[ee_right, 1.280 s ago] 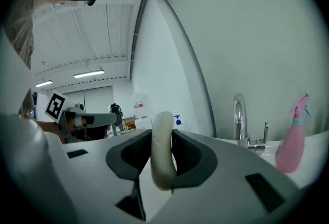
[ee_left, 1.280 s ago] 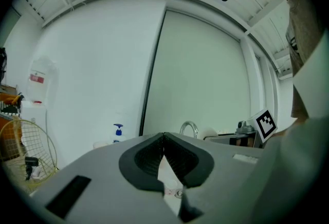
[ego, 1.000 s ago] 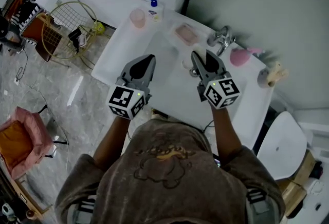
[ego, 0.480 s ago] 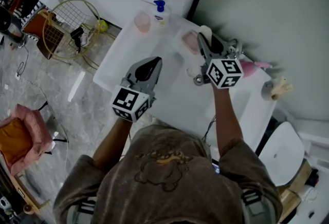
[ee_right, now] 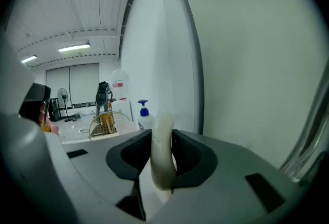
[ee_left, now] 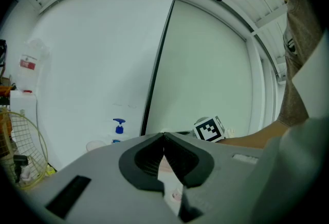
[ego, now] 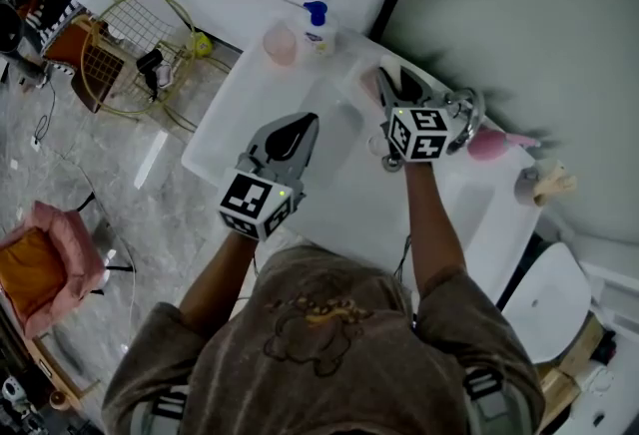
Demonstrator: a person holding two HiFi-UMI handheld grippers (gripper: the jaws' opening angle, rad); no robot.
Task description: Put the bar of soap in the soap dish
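In the right gripper view a pale cream bar of soap (ee_right: 162, 159) stands on edge between the jaws, and my right gripper (ee_right: 162, 134) is shut on it. From the head view that right gripper (ego: 389, 86) hangs over the pink soap dish (ego: 368, 82) at the back of the sink and hides most of it; whether the soap touches the dish I cannot tell. My left gripper (ego: 290, 139) hovers over the basin's left side, and its fingertips (ee_left: 164, 136) meet with nothing between them.
A blue-topped pump bottle (ego: 318, 26) and a pink cup (ego: 281, 44) stand at the white counter's back left. The faucet (ego: 465, 108) and a pink object (ego: 489, 144) sit right of the dish. A wire basket (ego: 128, 49) stands on the floor at left.
My right gripper has carried the soap from over the basin's middle back to the soap dish and lower. The left gripper drifted slightly forward over the basin.
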